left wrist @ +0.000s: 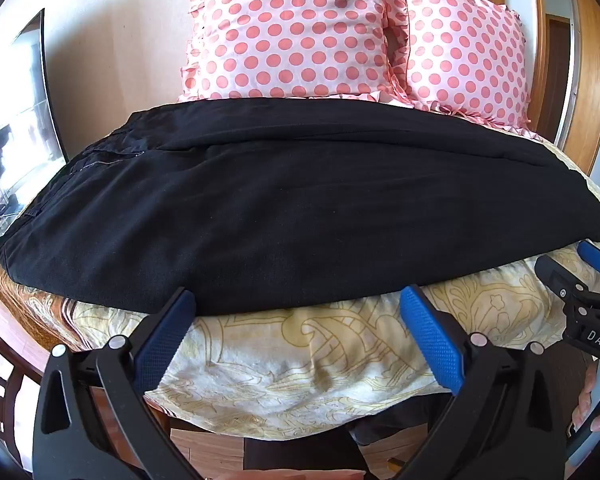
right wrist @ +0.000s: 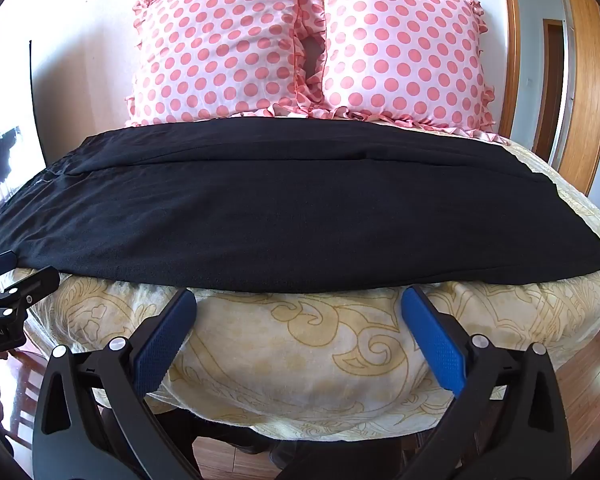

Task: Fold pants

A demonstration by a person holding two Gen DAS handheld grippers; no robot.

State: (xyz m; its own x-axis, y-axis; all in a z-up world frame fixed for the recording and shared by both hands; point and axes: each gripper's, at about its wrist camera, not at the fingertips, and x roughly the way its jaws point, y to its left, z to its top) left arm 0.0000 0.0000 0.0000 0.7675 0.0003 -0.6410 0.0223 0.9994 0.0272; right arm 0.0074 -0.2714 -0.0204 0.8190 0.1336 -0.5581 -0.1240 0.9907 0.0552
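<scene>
Black pants (left wrist: 283, 204) lie flat across the bed, one leg folded over the other, waistband with zipper at the left, leg ends at the right. They also fill the right wrist view (right wrist: 291, 208). My left gripper (left wrist: 297, 300) is open and empty, its fingertips just short of the pants' near edge. My right gripper (right wrist: 297, 298) is open and empty, also just short of the near edge. The right gripper shows at the right edge of the left wrist view (left wrist: 588, 276). The left gripper shows at the left edge of the right wrist view (right wrist: 15, 276).
The bed has a cream blanket with a yellow scroll pattern (left wrist: 308, 360). Two pink polka-dot pillows (left wrist: 287, 28) (left wrist: 464, 52) lean against the wall behind the pants. A mirror or glass panel (left wrist: 15, 120) stands left. Wooden floor (left wrist: 203, 452) and door frame (left wrist: 580, 80) show.
</scene>
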